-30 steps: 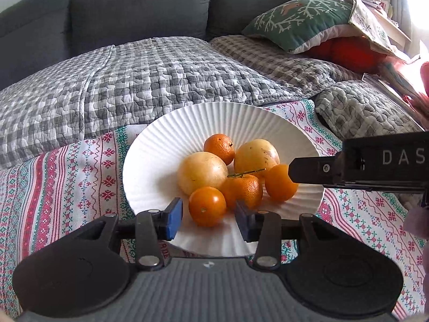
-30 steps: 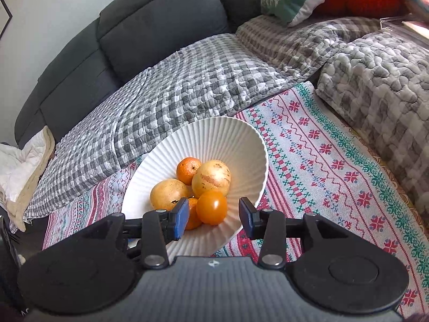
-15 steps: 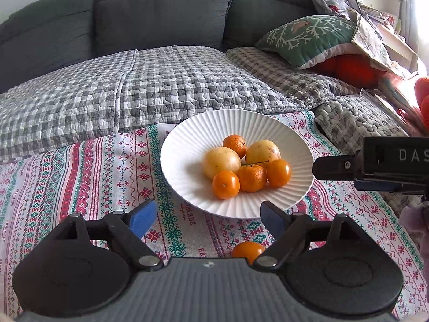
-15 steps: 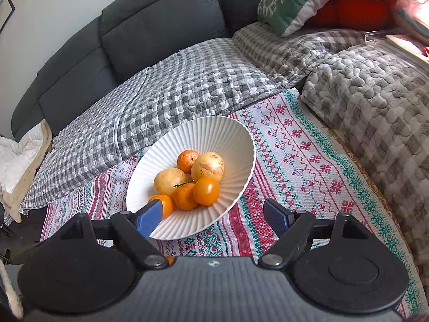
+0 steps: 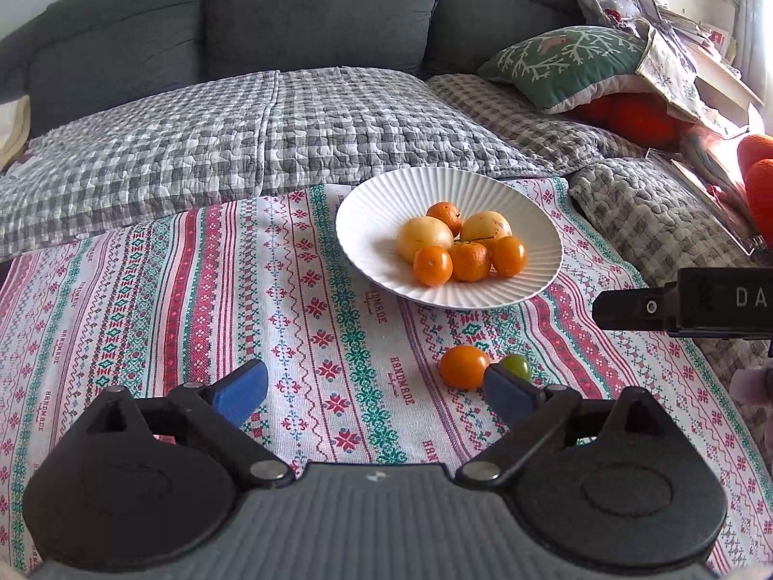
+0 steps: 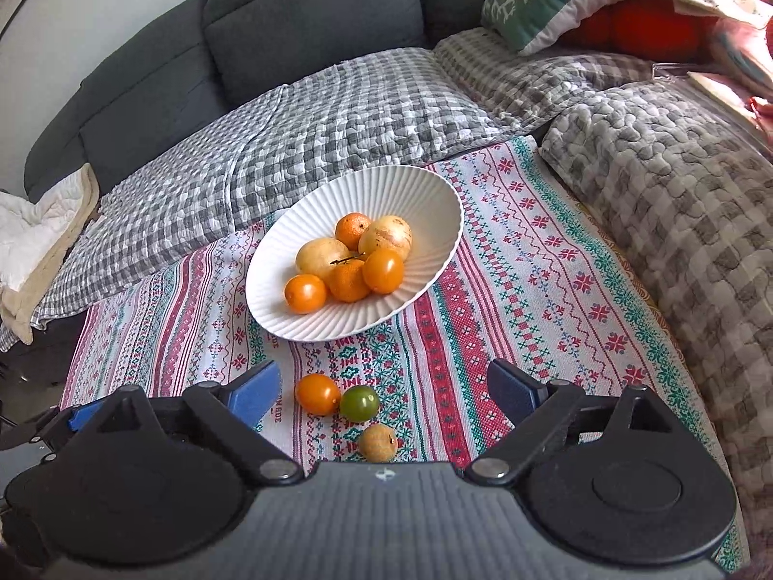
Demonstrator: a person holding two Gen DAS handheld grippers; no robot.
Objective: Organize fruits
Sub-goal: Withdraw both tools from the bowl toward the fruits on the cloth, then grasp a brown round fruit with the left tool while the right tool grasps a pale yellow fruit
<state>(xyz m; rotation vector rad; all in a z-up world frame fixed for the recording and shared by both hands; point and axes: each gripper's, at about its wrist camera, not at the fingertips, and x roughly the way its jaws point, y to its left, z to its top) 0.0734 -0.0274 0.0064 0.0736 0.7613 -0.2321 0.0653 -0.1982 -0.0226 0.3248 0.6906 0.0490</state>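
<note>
The white ribbed plate (image 6: 425, 193) looks like matt ceramic or stiff moulded paper, its fluted rim dull. In it, smooth glossy orange tomatoes (image 6: 383, 270), a dimpled matt orange mandarin (image 6: 353, 228) and two waxy pale yellow round fruits (image 6: 316, 255). Under the plate, a woven cloth with red and green cross-stitch bands (image 6: 531, 290), coarse in texture. Behind the plate, a puffy quilted grey-and-white checked cotton blanket (image 6: 338, 121) and a dark grey sofa in matt fabric (image 6: 314, 14). In front of the plate, a rough-skinned tan round fruit (image 6: 378, 442) and a shiny green tomato (image 6: 359, 402).
</note>
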